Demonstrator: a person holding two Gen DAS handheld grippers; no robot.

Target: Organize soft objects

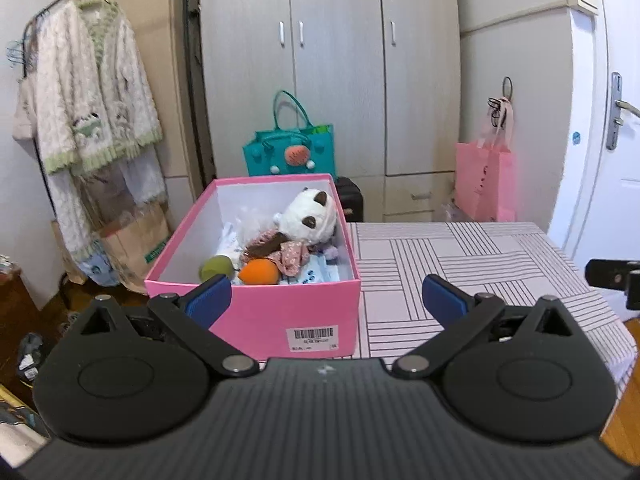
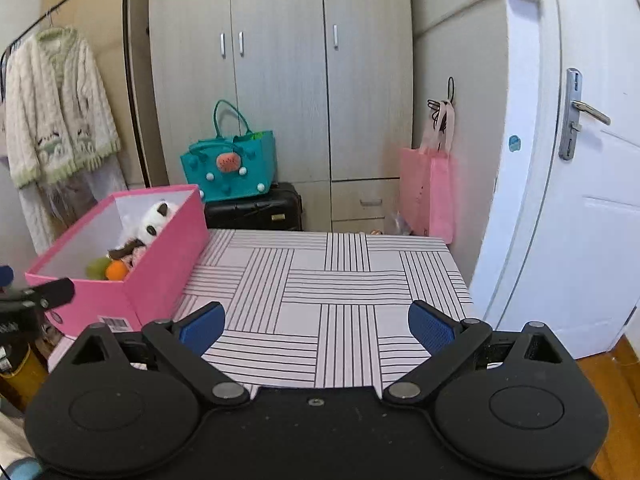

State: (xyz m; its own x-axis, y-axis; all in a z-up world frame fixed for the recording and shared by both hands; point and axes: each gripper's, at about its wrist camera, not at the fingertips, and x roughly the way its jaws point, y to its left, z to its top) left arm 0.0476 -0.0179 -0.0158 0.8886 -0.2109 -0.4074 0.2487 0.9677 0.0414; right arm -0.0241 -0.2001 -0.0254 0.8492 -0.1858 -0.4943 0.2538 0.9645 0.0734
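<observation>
Toys fill the pink box (image 1: 256, 312), which sits on the left part of the table (image 1: 480, 264) with its striped cloth. Inside the box we see a white plush animal (image 1: 308, 216) with dark ears leaning toward the far right corner, a small doll in a floral dress (image 1: 288, 254) lying just below it, an orange ball (image 1: 260, 272) touching the doll's skirt, and a green ball (image 1: 216, 268) just beside the orange one. Pale cloth or packets lie under them; we cannot tell what these are.

We see the left gripper (image 1: 326, 300) hovering in front of the box's near wall, its blue pads spread wide with nothing between them. The left pad overlaps the box's near rim in this view, but we cannot tell whether it touches. A barcode label (image 1: 312, 336) shows on that near wall.

We see the right gripper (image 2: 316, 326) over the bare part of the table, to the right of the box, its jaws also spread wide and empty. No soft thing lies on the cloth in either view.

Behind the table stand a grey wardrobe (image 2: 280, 80), a teal bag (image 2: 228, 168) on a black suitcase (image 2: 256, 208), a pink bag (image 2: 428, 192) hanging from a hook, and a white door (image 2: 580, 200). A fluffy robe (image 1: 88, 92) hangs on a rack at the left.
</observation>
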